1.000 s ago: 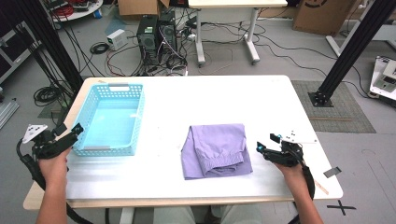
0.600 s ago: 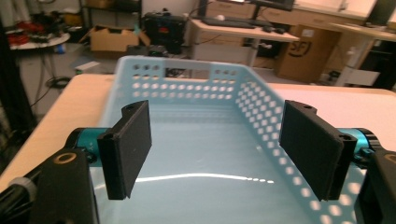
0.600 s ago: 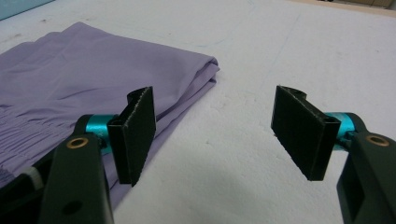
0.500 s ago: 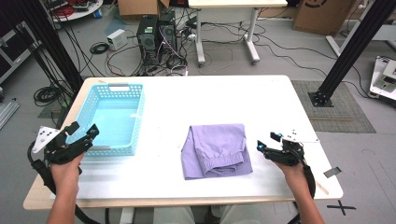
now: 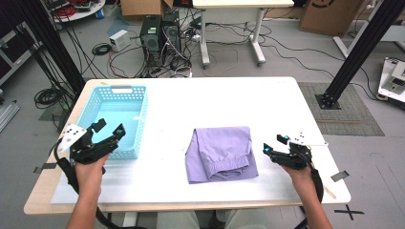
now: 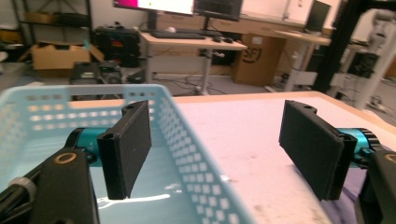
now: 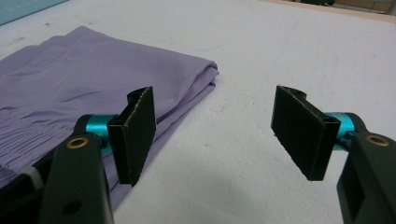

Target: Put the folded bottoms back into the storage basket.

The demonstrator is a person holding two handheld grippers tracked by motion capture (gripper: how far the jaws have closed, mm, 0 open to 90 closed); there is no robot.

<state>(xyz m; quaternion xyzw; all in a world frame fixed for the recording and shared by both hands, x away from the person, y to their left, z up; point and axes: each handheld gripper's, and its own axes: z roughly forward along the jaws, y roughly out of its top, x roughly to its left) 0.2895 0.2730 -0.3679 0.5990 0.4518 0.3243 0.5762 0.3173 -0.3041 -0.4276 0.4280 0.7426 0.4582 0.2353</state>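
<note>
Both claws, the left gripper [image 5: 108,131] and the right gripper [image 5: 275,144], stand released and empty, left jaws having just widened; folded purple shorts [image 5: 221,152] lie untouched outside the blue basket [image 5: 138,121], so the work looks unstarted.

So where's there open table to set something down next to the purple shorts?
Bare table lies beyond the folded purple shorts, and between them and the blue basket. The right hand-held gripper crowds the right side; the left hand-held gripper hovers at the basket's near corner.

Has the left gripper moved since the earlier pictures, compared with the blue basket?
Yes. In the high view the left gripper has gone rightward, from outside the blue basket's left wall to above its near corner. Its jaws have just been opening, nothing between them.
</note>
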